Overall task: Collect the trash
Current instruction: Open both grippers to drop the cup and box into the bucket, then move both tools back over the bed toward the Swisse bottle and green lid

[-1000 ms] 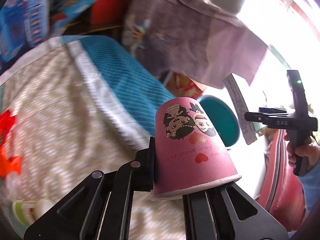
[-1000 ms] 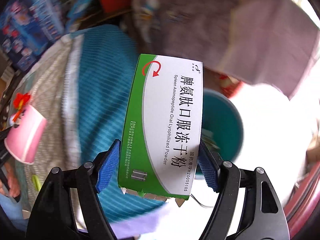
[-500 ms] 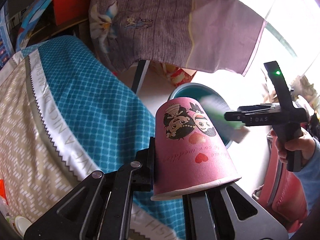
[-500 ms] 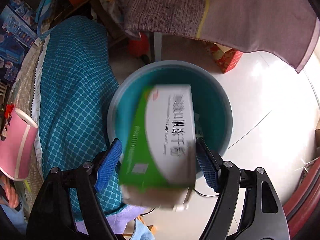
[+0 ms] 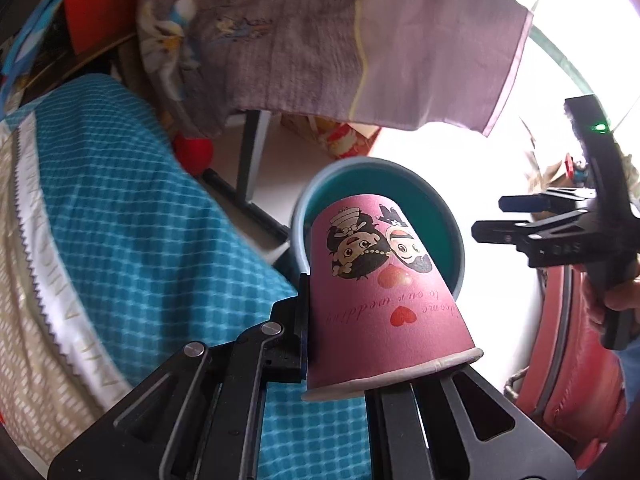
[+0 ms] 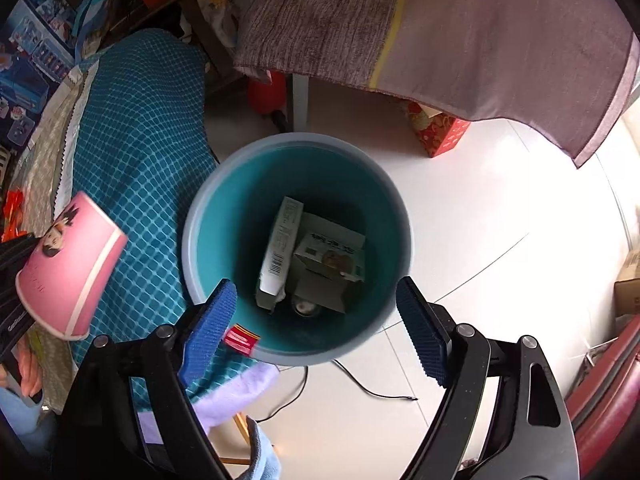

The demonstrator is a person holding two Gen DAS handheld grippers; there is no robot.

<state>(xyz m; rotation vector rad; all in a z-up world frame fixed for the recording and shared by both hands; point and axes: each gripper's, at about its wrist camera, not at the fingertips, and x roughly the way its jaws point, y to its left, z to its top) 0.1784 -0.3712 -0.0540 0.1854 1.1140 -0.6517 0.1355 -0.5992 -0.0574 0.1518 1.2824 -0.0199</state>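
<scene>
A pink paper cup (image 5: 380, 304) printed with a cartoon couple is tilted mouth-down, and my left gripper (image 5: 352, 360) is shut on its rim wall. Just beyond the cup stands a teal bin (image 5: 298, 216). In the right wrist view, my right gripper (image 6: 318, 326) hangs over the teal bin (image 6: 192, 240). Its jaws are opening and nothing is between the blue pads (image 6: 212, 320). A green and white medicine box (image 6: 280, 256) lies inside the bin against another carton (image 6: 328, 268). The pink cup (image 6: 72, 264) shows at the left. My right gripper (image 5: 488, 215) also appears in the left wrist view, held by a hand.
A blue checked cloth (image 5: 140, 220) covers the surface left of the bin. A purple-grey cloth (image 5: 360, 40) hangs above and behind it. A red patterned box (image 6: 440, 132) and a thin cable (image 6: 360, 392) lie on the white floor. A red padded object (image 5: 568, 360) stands at the right.
My right gripper let go of the green and white box, which dropped into the bin, and its jaws widened. My left gripper carried the cup across the cloth toward the bin.
</scene>
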